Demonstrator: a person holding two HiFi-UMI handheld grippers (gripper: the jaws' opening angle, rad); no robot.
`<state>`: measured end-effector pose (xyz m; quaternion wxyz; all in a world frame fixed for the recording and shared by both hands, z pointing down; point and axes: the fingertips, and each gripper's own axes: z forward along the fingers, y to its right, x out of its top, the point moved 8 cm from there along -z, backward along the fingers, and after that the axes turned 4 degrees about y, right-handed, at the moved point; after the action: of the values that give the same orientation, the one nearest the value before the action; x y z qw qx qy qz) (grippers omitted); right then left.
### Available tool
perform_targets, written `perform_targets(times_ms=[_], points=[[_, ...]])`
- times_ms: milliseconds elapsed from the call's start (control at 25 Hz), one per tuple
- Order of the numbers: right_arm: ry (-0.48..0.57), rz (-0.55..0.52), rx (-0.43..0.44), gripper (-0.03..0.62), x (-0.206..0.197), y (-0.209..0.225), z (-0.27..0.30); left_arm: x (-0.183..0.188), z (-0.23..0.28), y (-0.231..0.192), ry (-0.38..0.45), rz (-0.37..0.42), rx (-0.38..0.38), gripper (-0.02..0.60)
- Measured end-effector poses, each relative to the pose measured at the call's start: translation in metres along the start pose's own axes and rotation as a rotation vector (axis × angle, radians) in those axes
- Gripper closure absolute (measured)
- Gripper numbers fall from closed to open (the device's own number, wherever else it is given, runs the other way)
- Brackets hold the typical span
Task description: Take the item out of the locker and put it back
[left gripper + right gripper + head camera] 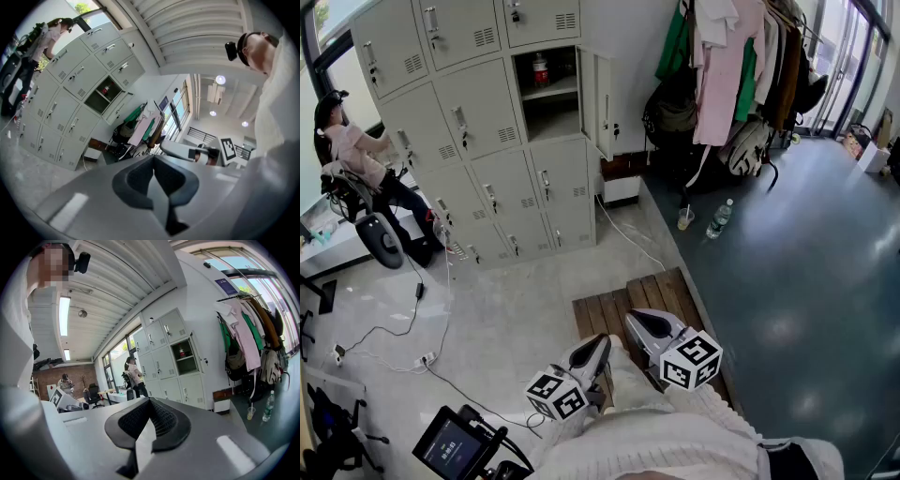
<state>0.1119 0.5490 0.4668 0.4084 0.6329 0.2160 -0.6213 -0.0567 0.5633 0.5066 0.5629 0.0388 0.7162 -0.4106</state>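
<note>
Locker bank (487,141) stands across the floor, well apart from the operator. One compartment (551,108) in the upper rows is open, its door (602,94) swung out to the right. All other doors are shut.

Step in hand, as judged: the approach. Nothing has been taken out yet.

Wooden pallet (642,295) lies just ahead of the grippers, and a cable (623,234) runs over the floor from the locker's foot. Advice: skirt the pallet on its left and step over the cable, so the walk ends square to the opening, not to the door's edge.

Left gripper (153,159): jaws together, nothing between them, held low by the body. Right gripper (149,401): jaws pressed together, likewise empty, beside the left one.

Item: a small red bottle (541,70), upright on the upper shelf inside the open compartment, towards its left wall. The label is too small to read.

Notes for the reach:
- Open the jaws before entering the compartment, not inside it. The gap above the shelf looks tight.
- The right gripper must clear the open door. The left has the freer line to the bottle.
- Come in level and close on the bottle's body, not its cap. It is likely light and easy to tip.
</note>
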Motion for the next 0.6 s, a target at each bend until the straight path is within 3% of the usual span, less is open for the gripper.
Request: perform_targets(times_ms=[280,600], points=[[0.067,-0.011,0.011,0.595,0.035,0.079,0.084,0.043,0.071,-0.069,0.031,0.027,-0.014,0.575],[0.092,0.019,0.106,0.595,0.088,0.161,0.185,0.122,0.178,-0.136,0.054,0.100,0.000,0.575]])
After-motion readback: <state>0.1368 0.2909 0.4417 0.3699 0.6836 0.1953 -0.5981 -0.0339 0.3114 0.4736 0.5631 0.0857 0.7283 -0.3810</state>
